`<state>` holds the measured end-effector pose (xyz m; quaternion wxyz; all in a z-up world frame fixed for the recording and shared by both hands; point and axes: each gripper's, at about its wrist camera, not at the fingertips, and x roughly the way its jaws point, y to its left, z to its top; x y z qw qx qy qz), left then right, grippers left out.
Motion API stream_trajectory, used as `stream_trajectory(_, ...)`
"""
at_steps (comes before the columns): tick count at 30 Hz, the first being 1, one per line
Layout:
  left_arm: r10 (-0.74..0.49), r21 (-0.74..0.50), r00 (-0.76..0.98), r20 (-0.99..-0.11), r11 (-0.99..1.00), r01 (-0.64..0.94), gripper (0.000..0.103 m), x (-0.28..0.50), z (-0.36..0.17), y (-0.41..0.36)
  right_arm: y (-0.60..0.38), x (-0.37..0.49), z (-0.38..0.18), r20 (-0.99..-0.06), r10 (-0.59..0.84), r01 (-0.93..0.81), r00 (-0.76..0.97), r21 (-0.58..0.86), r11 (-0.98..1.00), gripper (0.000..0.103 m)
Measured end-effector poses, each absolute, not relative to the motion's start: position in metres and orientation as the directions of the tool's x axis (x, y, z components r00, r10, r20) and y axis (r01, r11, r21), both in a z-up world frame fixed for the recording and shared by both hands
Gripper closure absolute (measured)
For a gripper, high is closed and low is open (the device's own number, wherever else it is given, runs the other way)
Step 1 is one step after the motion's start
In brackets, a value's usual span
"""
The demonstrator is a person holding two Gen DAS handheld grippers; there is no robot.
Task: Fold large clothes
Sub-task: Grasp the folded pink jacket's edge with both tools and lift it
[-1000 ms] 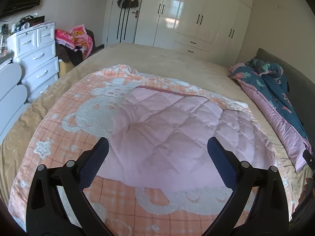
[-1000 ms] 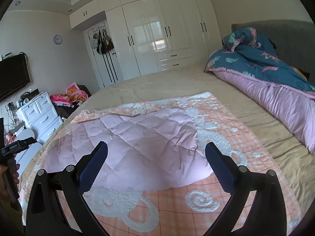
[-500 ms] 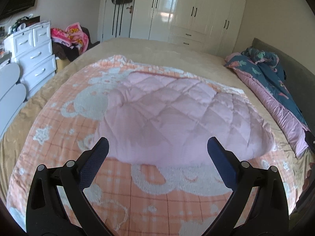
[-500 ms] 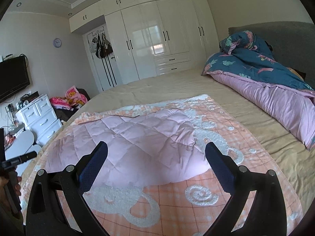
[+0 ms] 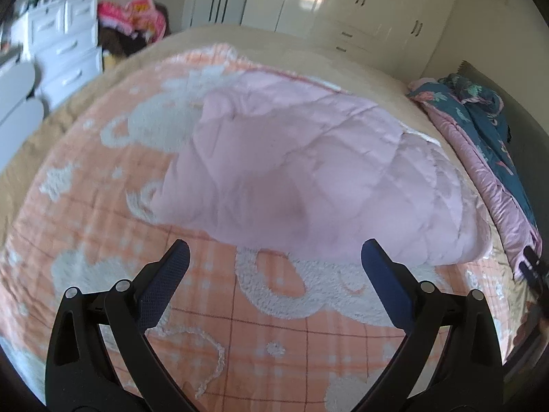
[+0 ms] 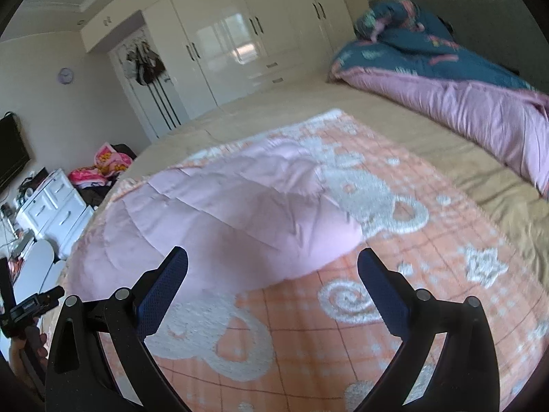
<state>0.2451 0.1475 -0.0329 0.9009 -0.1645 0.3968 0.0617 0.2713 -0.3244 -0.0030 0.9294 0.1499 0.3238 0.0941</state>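
Observation:
A pink quilted blanket (image 5: 308, 171) lies folded over an orange checked blanket with white bear patterns (image 5: 267, 326) on the bed. It also shows in the right wrist view (image 6: 233, 219) on the orange blanket (image 6: 394, 274). My left gripper (image 5: 274, 261) is open and empty, above the orange blanket just short of the pink one's near edge. My right gripper (image 6: 272, 264) is open and empty, above the pink blanket's near right corner. The left gripper's body (image 6: 31, 305) shows at the right view's left edge.
A rolled teal and pink duvet (image 6: 446, 79) lies along the bed's headboard side. White drawers (image 5: 65, 44) and a clothes pile (image 5: 133, 17) stand left of the bed. White wardrobes (image 6: 240, 44) line the far wall. Tan bedsheet (image 6: 463, 151) surrounds the blankets.
Both grippers have pulled back toward the near edge and tilted down; more of the orange blanket shows under them. Both stay open and empty. The blankets have not moved.

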Motion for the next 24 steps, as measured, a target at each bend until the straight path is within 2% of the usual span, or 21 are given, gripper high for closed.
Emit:
stream_trajectory(7, -0.122, -0.421, 0.663, -0.739, 0.851, -0.313, 0.009, 0.253, -0.060, 0.178, -0.325, 0.291, -0.036, -0.648, 0.265, -0.020, 0.714, 0.359, 0.933, 0.004)
stream_trajectory(15, -0.307, -0.687, 0.701, -0.644, 0.636, -0.351, 0.009, 0.271, -0.089, 0.209, -0.329, 0.315, -0.058, -0.673, 0.312, 0.036, 0.671, 0.449, 0.893, 0.004)
stream_trajectory(19, -0.336, -0.737, 0.715, -0.613, 0.569, -0.365, 0.009, 0.283, -0.100, 0.214, -0.331, 0.330, -0.067, -0.688, 0.331, 0.063, 0.646, 0.481, 0.875, 0.004)
stream_trajectory(24, -0.298, -0.724, 0.723, -0.624, 0.570, -0.389, 0.009, 0.295, -0.107, 0.213, -0.338, 0.357, -0.081, -0.665, 0.413, 0.108, 0.622, 0.596, 0.796, 0.004)
